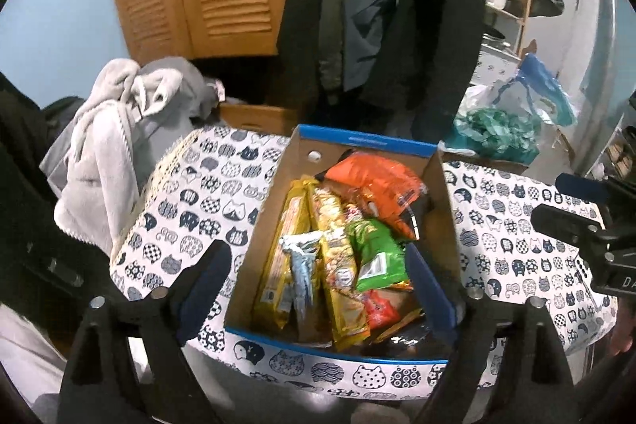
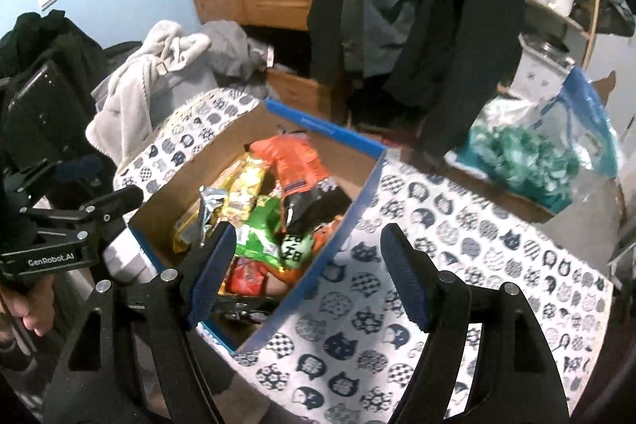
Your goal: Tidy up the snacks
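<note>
Left wrist view: the left gripper (image 1: pixel 318 289) hangs released, nothing between its blue pads, above a blue-rimmed cardboard box (image 1: pixel 262 225) of snack packets (image 1: pixel 373 257) on the cat-print counter (image 1: pixel 512 225).

Right wrist view: the right gripper (image 2: pixel 308 273) is released and empty, over the box's (image 2: pixel 359 197) right wall; an orange packet (image 2: pixel 294 157) lies on top.
</note>
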Tool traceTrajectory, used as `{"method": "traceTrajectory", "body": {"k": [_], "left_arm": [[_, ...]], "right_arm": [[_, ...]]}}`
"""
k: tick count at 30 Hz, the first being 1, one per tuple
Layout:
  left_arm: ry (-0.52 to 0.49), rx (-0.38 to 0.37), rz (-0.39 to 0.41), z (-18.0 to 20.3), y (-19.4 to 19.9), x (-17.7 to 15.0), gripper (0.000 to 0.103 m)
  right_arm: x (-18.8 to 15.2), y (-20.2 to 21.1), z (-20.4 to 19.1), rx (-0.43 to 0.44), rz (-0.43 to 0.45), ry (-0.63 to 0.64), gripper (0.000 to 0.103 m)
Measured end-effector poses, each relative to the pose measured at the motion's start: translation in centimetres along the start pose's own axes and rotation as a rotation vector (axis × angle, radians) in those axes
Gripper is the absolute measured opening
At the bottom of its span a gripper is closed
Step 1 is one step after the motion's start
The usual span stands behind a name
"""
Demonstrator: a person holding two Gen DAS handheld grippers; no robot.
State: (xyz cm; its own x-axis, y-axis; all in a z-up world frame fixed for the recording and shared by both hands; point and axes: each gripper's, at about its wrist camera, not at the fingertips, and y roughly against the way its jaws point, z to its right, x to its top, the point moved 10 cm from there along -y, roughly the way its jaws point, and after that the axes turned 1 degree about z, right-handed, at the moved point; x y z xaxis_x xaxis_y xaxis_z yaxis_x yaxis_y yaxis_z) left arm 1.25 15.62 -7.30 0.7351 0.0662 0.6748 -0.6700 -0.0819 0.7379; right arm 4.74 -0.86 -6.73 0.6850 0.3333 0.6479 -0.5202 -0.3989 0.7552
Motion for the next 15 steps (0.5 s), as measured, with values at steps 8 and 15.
{"method": "traceTrajectory", "body": {"k": [8,15], "left_arm": [[-0.046,-0.003,0.012,1.8,0.1,0.2,0.094],[-0.062,-0.029,0.019,3.0,0.4,0.3,0.094]], "right_arm": [[-0.5,2.5,1.6,-0.030,0.057,0.003,0.075],[-0.4,3.4,2.5,-0.022,0.078,-0.007,0.076]]}}
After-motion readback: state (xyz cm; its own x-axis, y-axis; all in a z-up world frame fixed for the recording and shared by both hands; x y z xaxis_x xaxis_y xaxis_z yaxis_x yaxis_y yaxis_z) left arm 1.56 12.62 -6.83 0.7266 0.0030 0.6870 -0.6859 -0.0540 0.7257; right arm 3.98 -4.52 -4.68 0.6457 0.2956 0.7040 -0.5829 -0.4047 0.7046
